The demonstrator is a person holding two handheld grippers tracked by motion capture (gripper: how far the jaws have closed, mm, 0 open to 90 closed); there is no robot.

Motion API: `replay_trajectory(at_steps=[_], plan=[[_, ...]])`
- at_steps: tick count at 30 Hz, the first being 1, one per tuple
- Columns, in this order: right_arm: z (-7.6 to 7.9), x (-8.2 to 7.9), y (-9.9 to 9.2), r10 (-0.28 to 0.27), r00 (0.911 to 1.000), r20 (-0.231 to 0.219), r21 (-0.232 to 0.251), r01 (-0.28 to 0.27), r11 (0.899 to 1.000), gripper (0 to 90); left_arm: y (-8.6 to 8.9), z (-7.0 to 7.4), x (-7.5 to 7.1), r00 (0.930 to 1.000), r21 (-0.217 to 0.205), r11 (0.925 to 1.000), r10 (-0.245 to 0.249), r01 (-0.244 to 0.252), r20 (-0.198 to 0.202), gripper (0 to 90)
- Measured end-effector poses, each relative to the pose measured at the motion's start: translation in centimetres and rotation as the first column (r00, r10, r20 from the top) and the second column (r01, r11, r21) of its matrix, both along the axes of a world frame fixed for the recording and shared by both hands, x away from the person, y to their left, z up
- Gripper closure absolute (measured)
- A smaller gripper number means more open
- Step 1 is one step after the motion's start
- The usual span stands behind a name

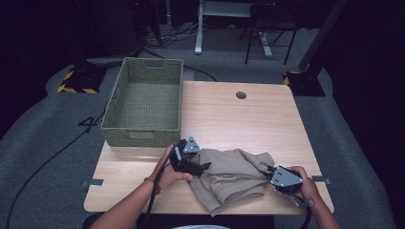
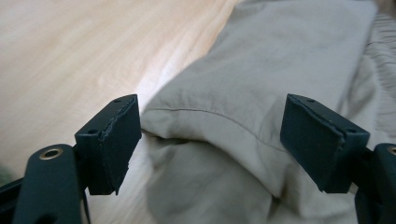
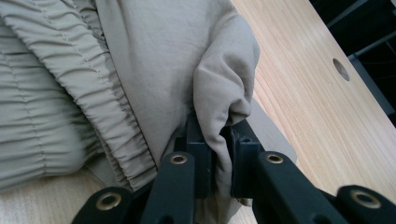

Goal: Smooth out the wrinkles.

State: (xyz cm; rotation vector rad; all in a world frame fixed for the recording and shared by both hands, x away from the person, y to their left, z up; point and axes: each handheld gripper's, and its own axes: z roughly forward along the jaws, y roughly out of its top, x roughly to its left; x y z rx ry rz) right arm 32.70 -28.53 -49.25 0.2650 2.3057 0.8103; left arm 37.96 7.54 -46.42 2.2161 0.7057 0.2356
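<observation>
A pair of tan shorts (image 1: 234,179) lies bunched up on the near part of the wooden table (image 1: 239,119), between the two hands. From the high view you can see the whole pile of cloth, and a green woven basket (image 1: 143,102) sitting well apart from it at the far left of the table. A small round hole (image 1: 241,95) shows in the tabletop near the far edge.

The left gripper (image 1: 203,167) sits at the left edge of the shorts. The left gripper view shows what the high view cannot: its jaws stand wide apart, with a folded hem of the shorts (image 2: 243,126) lying between them, and the pads (image 2: 119,140) are not pressing on the cloth.

The right gripper (image 1: 269,168) is at the right edge of the shorts. The right gripper view shows its jaws pinched tight on a fold of the cloth (image 3: 219,107). This view also shows the stretchy, gathered waistband (image 3: 56,84) off to the side, which looks like just a few wrinkles from above.
</observation>
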Motion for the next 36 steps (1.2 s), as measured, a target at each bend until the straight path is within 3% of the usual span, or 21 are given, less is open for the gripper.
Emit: replay_trajectory(at_steps=[2,5,9,14,15,18,20,22,23,25,26,27,29,30,31,32,33,34,36], plan=[[0.1,0.0,0.0,0.004,1.0000,-0.005,-0.010,-0.004,1.000,82.1,-0.6,-0.7,0.6,0.9998,0.036,0.9993,0.007,-0.007,-0.020,21.6],[0.2,0.0,0.1,0.012,0.9999,-0.002,-0.029,-0.012,0.999,82.1,-0.8,-1.6,1.6,0.9967,0.046,0.9988,0.019,-0.015,-0.079,20.0],[0.2,0.0,0.1,0.019,0.9998,-0.009,-0.030,-0.019,0.999,82.0,-1.4,-2.7,2.2,0.9907,0.101,0.9949,0.001,0.013,-0.136,17.6],[0.3,0.0,0.1,0.018,0.9998,-0.006,-0.034,-0.018,0.999,82.0,-1.8,-2.7,2.2,0.9932,0.119,0.9929,0.015,-0.001,-0.116,18.6],[0.3,0.1,0.1,0.017,0.9998,-0.010,-0.031,-0.017,0.999,82.0,-1.8,-2.6,2.2,0.9952,0.126,0.9920,0.012,0.000,-0.097,26.7],[0.3,0.1,0.2,0.022,0.9997,-0.013,-0.028,-0.022,0.999,81.9,-1.6,-2.4,2.3,0.9958,0.078,0.9967,-0.017,0.024,-0.090,67.7],[0.3,0.1,0.4,0.018,0.9997,-0.017,-0.028,-0.019,0.999,81.8,-1.7,-2.2,2.1,0.9993,0.068,0.9975,-0.018,0.020,-0.034,80.8],[0.3,0.1,0.5,0.013,0.9998,-0.014,-0.033,-0.014,0.999,81.7,-1.8,-1.5,1.3,0.9967,0.088,0.9960,-0.023,0.016,0.078,84.0],[0.4,0.2,0.5,0.008,0.9998,-0.016,-0.032,-0.008,0.999,81.5,-1.8,-0.9,0.8,0.9892,0.078,0.9969,-0.018,0.006,0.146,84.4],[0.4,0.3,0.5,-0.017,0.9998,-0.009,-0.037,0.016,0.999,81.6,-1.4,0.7,-0.6,0.9577,0.027,0.9987,-0.049,0.043,0.284,84.6],[0.4,0.4,0.6,-0.039,0.9992,-0.006,-0.038,0.039,0.999,81.5,-1.3,1.4,-1.4,0.9343,0.015,0.9976,-0.069,0.068,0.350,84.7],[0.4,0.6,0.6,-0.058,0.9983,-0.003,-0.034,0.058,0.998,81.5,-1.3,2.0,-2.3,0.9053,0.025,0.9948,-0.100,0.098,0.413,84.7],[0.3,0.8,0.8,-0.092,0.9957,0.001,-0.026,0.092,0.995,81.6,-1.6,2.6,-4.3,0.8455,0.072,0.9819,-0.187,0.175,0.500,84.8],[0.3,1.0,0.9,-0.108,0.9942,0.003,-0.029,0.108,0.994,81.6,-1.9,2.6,-5.2,0.8135,0.110,0.9683,-0.248,0.224,0.526,84.8],[0.2,1.1,1.0,-0.120,0.9928,0.001,-0.031,0.120,0.992,81.5,-2.2,2.4,-6.3,0.7781,0.164,0.9425,-0.333,0.291,0.532,84.8],[0.1,1.3,1.1,-0.138,0.9904,0.007,-0.027,0.138,0.990,81.5,-2.5,2.1,-7.0,0.7603,0.196,0.9249,-0.380,0.326,0.527,84.8],[0.1,1.4,1.1,-0.155,0.9879,0.008,-0.024,0.155,0.988,81.5,-2.7,1.7,-7.4,0.7569,0.209,0.9066,-0.421,0.366,0.500,84.9],[0.0,1.5,1.1,-0.170,0.9855,0.010,-0.020,0.170,0.985,81.4,-2.8,1.4,-7.7,0.7508,0.218,0.8943,-0.447,0.391,0.487,84.9],[0.0,1.7,1.2,-0.185,0.9827,0.003,-0.012,0.185,0.983,81.5,-3.3,0.7,-8.4,0.7294,0.270,0.8571,-0.515,0.439,0.450,84.9]])
